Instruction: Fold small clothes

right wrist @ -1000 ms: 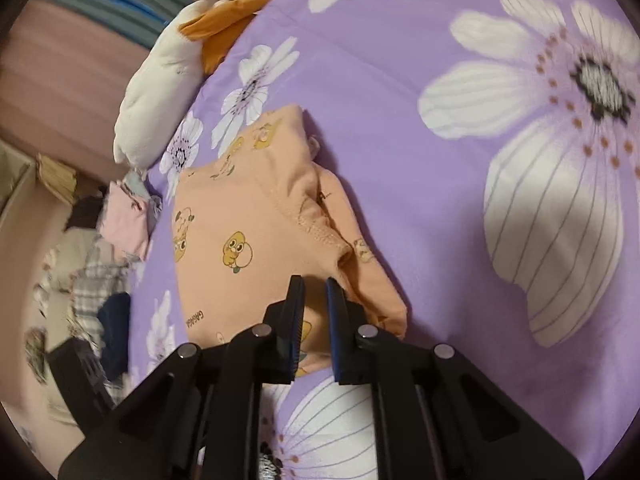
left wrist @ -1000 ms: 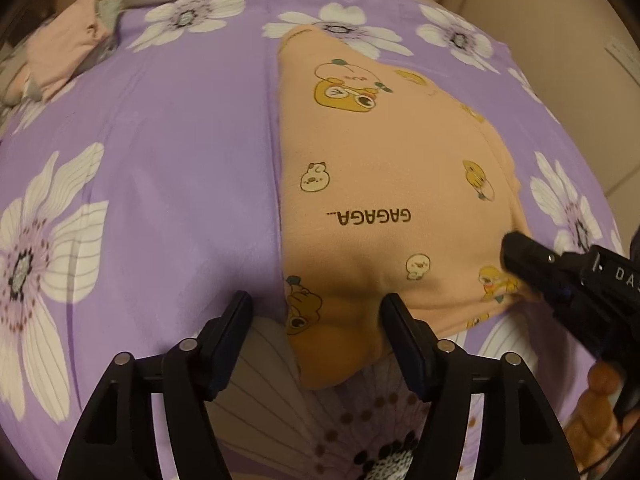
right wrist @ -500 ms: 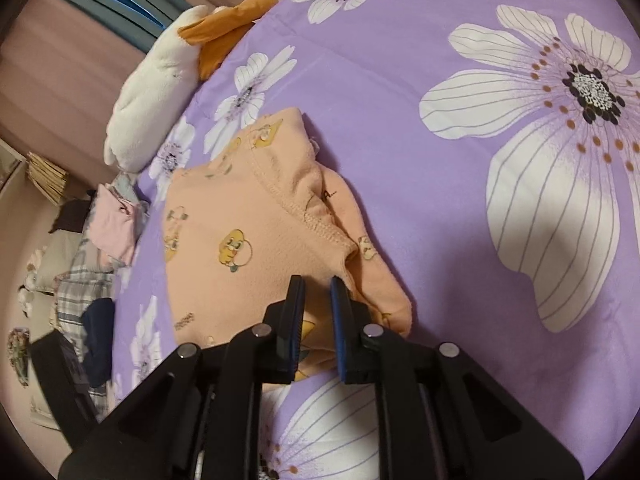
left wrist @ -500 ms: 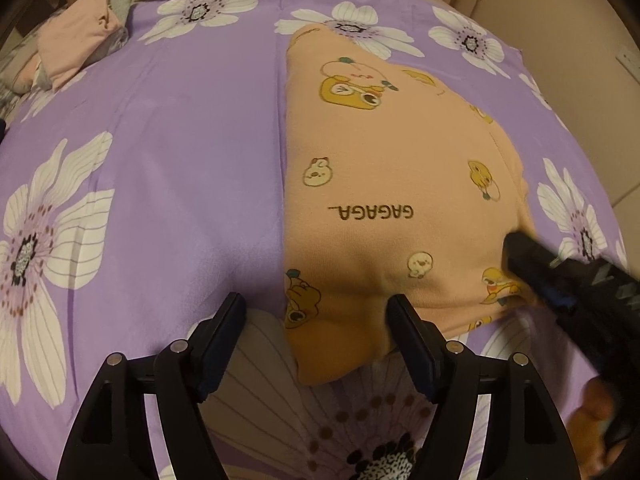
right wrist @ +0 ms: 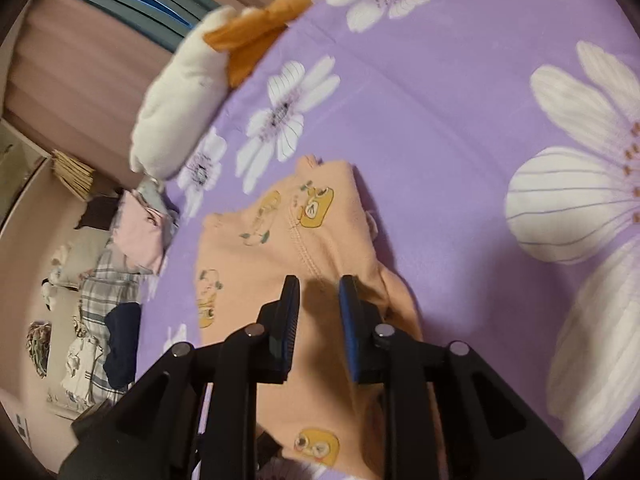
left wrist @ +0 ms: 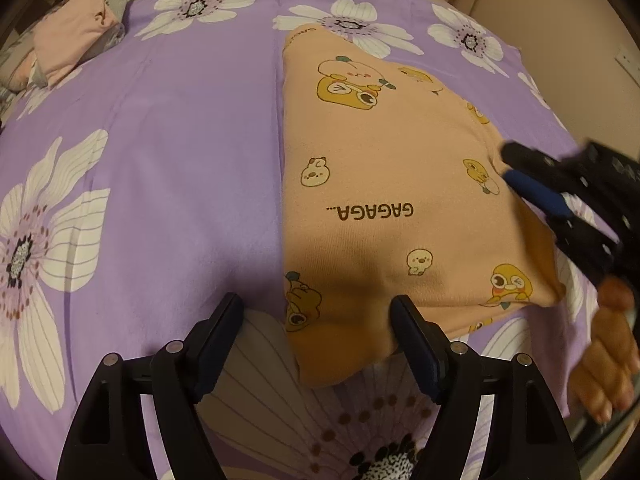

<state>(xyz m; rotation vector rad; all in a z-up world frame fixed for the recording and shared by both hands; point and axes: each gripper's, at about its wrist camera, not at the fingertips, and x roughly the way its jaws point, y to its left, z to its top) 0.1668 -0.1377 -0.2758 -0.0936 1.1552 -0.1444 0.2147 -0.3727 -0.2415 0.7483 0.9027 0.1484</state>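
A small peach garment (left wrist: pixel 380 184) printed with cartoon animals and "GAGAGA..." lies folded on the purple flowered bedsheet (left wrist: pixel 180 160). My left gripper (left wrist: pixel 316 316) is open, its fingers spanning the garment's near corner, holding nothing. My right gripper (right wrist: pixel 320 296) is open by a narrow gap, above the garment's (right wrist: pixel 280 248) seamed edge. It also shows in the left wrist view (left wrist: pixel 516 164) at the garment's right edge, with the person's hand (left wrist: pixel 608 352) behind it.
A white and orange plush pillow (right wrist: pixel 188 92) lies at the head of the bed. Folded pink clothes (left wrist: pixel 72 36) sit at the far left. A heap of plaid and dark clothes (right wrist: pixel 104 320) lies beside the bed.
My right gripper has opened from shut and moved forward over the garment. My left gripper stays open at the near corner.
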